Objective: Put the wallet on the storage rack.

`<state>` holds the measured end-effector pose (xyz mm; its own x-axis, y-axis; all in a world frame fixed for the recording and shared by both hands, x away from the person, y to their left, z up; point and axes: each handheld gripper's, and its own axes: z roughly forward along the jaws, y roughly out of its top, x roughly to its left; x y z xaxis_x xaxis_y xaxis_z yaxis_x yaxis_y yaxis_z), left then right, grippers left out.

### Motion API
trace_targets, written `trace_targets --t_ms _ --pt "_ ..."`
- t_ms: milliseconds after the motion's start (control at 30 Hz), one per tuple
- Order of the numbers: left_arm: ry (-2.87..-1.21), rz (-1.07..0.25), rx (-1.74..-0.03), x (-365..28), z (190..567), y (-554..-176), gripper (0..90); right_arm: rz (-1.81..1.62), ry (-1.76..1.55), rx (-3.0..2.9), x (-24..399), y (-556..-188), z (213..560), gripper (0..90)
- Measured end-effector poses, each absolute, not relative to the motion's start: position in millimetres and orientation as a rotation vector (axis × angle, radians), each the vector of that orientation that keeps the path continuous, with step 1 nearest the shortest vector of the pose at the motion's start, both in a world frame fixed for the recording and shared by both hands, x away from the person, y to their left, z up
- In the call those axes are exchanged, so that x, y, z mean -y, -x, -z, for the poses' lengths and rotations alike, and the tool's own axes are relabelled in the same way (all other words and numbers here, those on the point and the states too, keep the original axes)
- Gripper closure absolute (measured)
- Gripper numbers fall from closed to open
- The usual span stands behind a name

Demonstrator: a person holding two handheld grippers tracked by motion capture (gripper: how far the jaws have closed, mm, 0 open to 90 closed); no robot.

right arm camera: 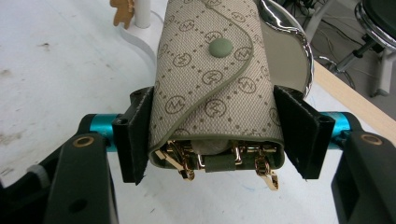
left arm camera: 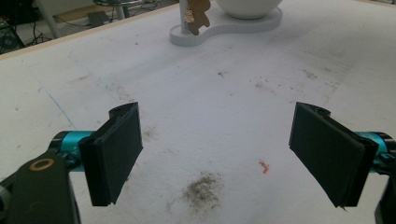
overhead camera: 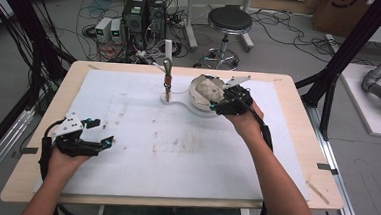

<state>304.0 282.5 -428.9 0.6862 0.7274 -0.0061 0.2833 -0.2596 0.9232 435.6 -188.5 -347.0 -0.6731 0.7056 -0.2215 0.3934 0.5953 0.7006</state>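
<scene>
Looking down from the high view, the right tongs (overhead camera: 217, 105) sit at the far right of the white tabletop (overhead camera: 140, 154), pinching a beige key pouch (overhead camera: 208, 90) at the near rim of a white bowl (overhead camera: 197, 99). That bowl shares a curved white base with a thin stand (overhead camera: 168, 61), from which a small brown charm (overhead camera: 168, 81) hangs. The left tongs (overhead camera: 107, 141) rest low at the near left, well apart from all of it, so the right hand is plainly the nearer one. Beyond the tabletop lie a grey floor, cables, computer boxes and a round stool (overhead camera: 229, 20).

From the left gripper view, the left tongs (left arm camera: 215, 154) stand spread wide over bare, smudged mat with nothing between them; the bowl (left arm camera: 247, 7) and charm (left arm camera: 198, 16) lie far ahead and slightly right.

From the right gripper view, the right tongs (right arm camera: 215, 135) clamp the pouch (right arm camera: 210, 79) by its two long sides. Its long axis runs straight away from the tongs toward the bowl's shiny rim (right arm camera: 292, 35), snap flap up, gold clips (right arm camera: 187, 161) dangling at the near end. My guess is that the pouch goes into or out of the bowl along that axis.
</scene>
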Motion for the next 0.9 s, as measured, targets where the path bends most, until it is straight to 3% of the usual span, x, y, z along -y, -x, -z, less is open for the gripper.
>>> trace_targets --t_ms 900 --pt "-1.831 -0.527 -0.808 -286.9 429.5 -300.4 17.1 -0.688 -0.939 -2.327 166.9 -469.1 365.9 33.8"
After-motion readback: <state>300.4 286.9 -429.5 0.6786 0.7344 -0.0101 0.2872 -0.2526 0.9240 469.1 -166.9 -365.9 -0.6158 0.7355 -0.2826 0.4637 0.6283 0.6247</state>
